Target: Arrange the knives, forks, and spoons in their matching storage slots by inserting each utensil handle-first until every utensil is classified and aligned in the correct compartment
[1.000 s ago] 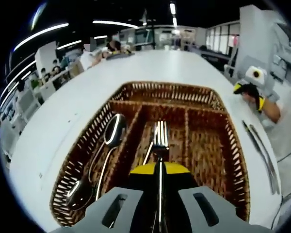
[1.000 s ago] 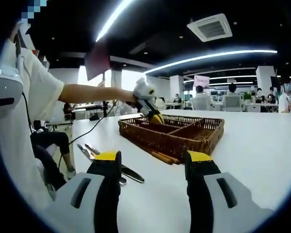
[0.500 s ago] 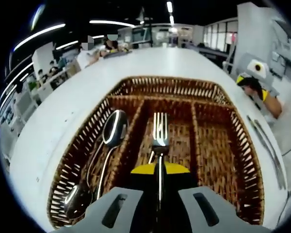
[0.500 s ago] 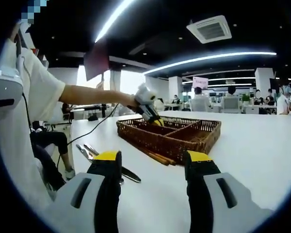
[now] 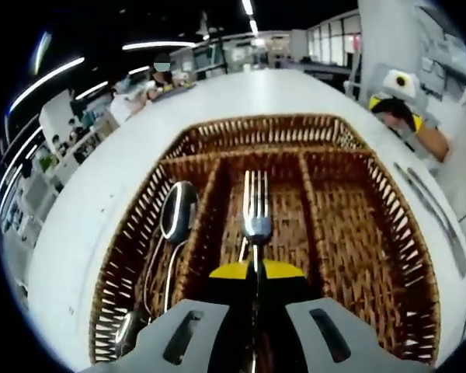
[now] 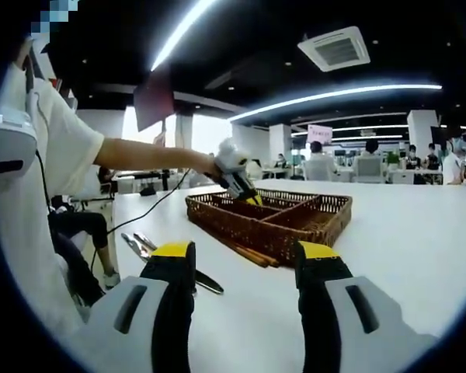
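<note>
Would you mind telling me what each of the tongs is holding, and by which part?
The left tongs grip a fork by its handle; the right tongs hold nothing.

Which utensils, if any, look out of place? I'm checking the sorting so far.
Nothing looks damaged or spilled. The spoons lie in one outer slot of the wicker tray, and the left gripper holds a fork over the middle slot. The knives lie loose on the table beside the tray, unsorted.

The person (image 6: 39, 179) is wearing a white short-sleeved shirt with a thin dark cable trailing down it; both grippers are showing grey bodies and yellow-tipped black fingers (image 6: 173, 268).
</note>
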